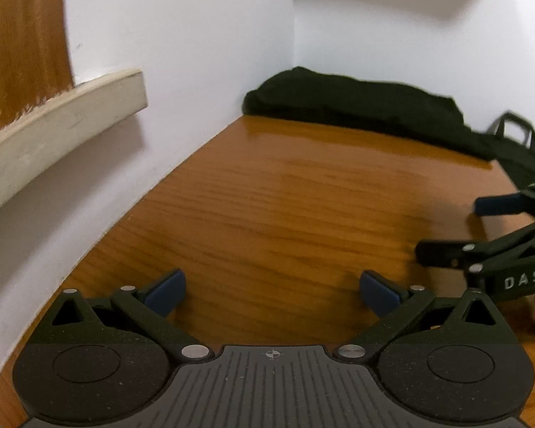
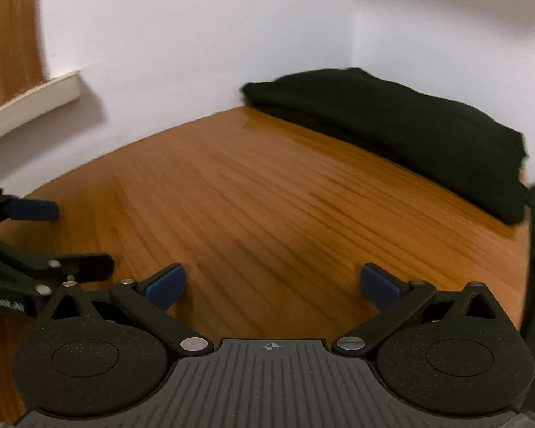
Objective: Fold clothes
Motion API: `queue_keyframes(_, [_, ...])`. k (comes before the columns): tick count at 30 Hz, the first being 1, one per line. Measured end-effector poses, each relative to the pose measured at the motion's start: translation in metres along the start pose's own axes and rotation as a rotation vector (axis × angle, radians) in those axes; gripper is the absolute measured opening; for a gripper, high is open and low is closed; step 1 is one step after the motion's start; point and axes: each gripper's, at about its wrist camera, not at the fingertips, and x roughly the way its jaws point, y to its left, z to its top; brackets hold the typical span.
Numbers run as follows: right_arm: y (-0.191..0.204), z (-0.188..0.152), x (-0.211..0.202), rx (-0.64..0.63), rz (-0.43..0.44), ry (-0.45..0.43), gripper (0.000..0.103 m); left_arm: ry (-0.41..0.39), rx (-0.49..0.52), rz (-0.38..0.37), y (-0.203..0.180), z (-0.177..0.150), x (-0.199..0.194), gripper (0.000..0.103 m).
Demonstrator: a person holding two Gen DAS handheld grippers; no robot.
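Near, the left gripper [image 1: 273, 290] and right gripper [image 2: 273, 285] hover spread and empty over bare table [image 2: 267, 196]. Far right, against the wall, lies the dark garment [image 2: 392, 125], seemingly bundled. Risk: grabbing several layers together, dragging it crumpled.

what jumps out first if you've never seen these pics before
The folded black garment lies at the far end of the wooden table, tucked into the corner of the white walls. In front, the left gripper and right gripper sit open and empty over bare wood, side by side.
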Motion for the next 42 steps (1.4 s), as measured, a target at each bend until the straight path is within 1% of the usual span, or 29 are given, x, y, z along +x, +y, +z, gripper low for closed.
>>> queue_keyframes(6, [0.009,-0.019,-0.021,0.133,-0.167,-0.005,0.103,0.000,0.031,-0.036,0.000,-0.003,-0.001,0.103])
queue_keyframes(10, [0.021,-0.033,-0.035,0.223,-0.279,-0.007,0.103,-0.001,0.067,-0.080,-0.001,-0.006,-0.003,0.103])
queue_keyframes(15, [0.042,-0.045,-0.045,0.295,-0.370,-0.010,0.103,-0.003,0.102,-0.119,-0.005,-0.008,-0.003,0.103])
queue_keyframes(17, [0.047,-0.048,-0.048,0.312,-0.391,-0.010,0.103,-0.003,0.108,-0.126,-0.006,-0.009,-0.003,0.103])
queue_keyframes(29, [0.055,-0.053,-0.052,0.350,-0.441,-0.010,0.103,-0.001,0.104,-0.127,-0.006,-0.008,-0.003,0.103])
queue_keyframes(42, [0.055,-0.053,-0.052,0.351,-0.440,-0.011,0.103,-0.001,0.104,-0.125,-0.006,-0.008,-0.001,0.103])
